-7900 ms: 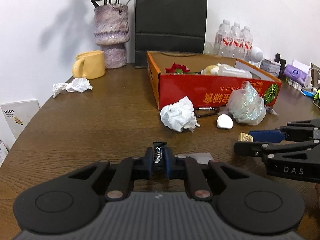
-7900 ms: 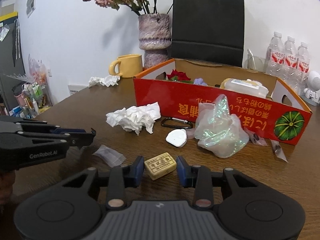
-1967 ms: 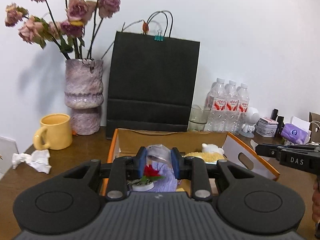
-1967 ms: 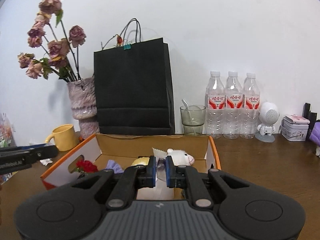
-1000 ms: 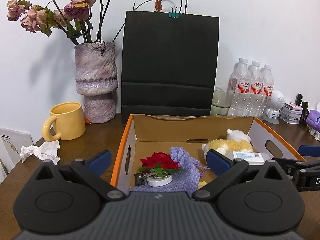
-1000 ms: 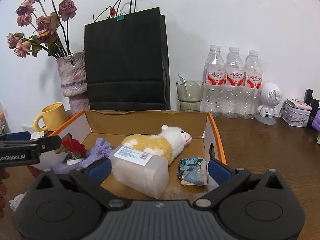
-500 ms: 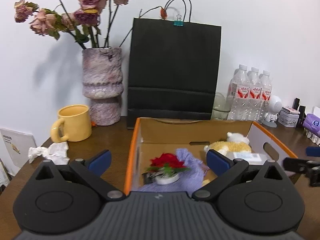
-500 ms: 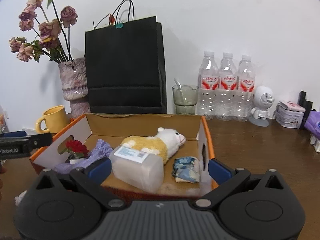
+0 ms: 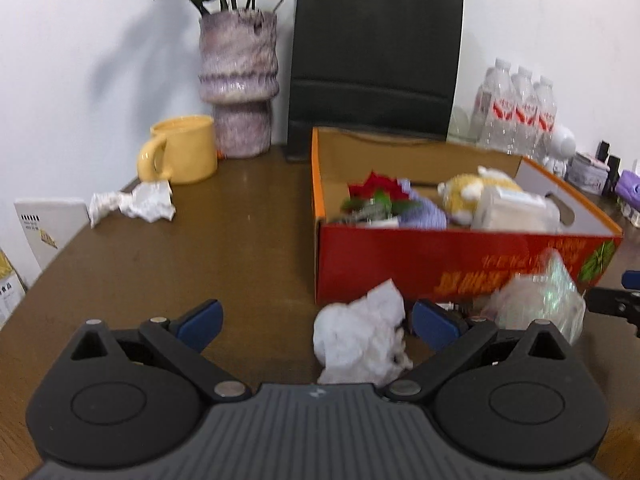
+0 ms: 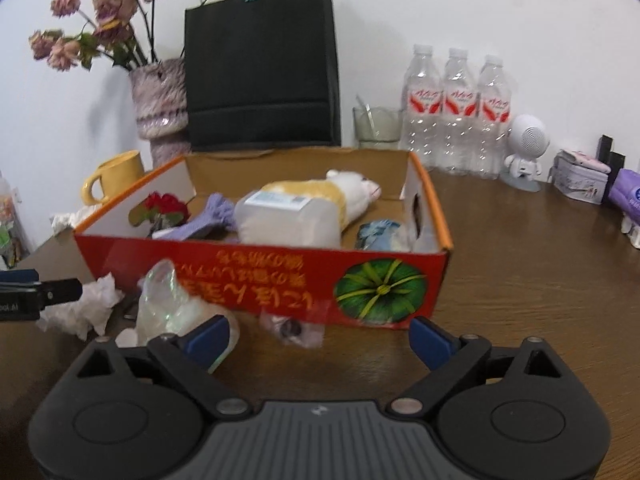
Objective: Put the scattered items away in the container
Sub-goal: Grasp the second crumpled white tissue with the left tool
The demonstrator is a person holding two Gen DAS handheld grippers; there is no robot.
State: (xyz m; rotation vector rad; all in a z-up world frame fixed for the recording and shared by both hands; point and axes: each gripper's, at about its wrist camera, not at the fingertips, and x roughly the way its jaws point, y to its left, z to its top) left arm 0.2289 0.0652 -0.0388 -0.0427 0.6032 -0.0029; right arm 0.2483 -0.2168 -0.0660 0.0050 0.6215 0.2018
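Brown counter (image 9: 240, 248) now fills both views — left tool (image 9: 316, 322) and right tool (image 10: 318, 338), emptied into the box (image 10: 280, 280), hang spread wide above tissue (image 9: 360, 344) and plastic wrap (image 10: 168, 304) near its front edge.

I see a red cardboard box (image 10: 256, 268) with orange rim, yellow lettering and a green pumpkin print, white crumpled tissue (image 9: 360, 344), an iridescent clear bag (image 10: 172, 304), a yellow mug (image 9: 182, 148), and the brown wood-grain counter (image 9: 200, 248).
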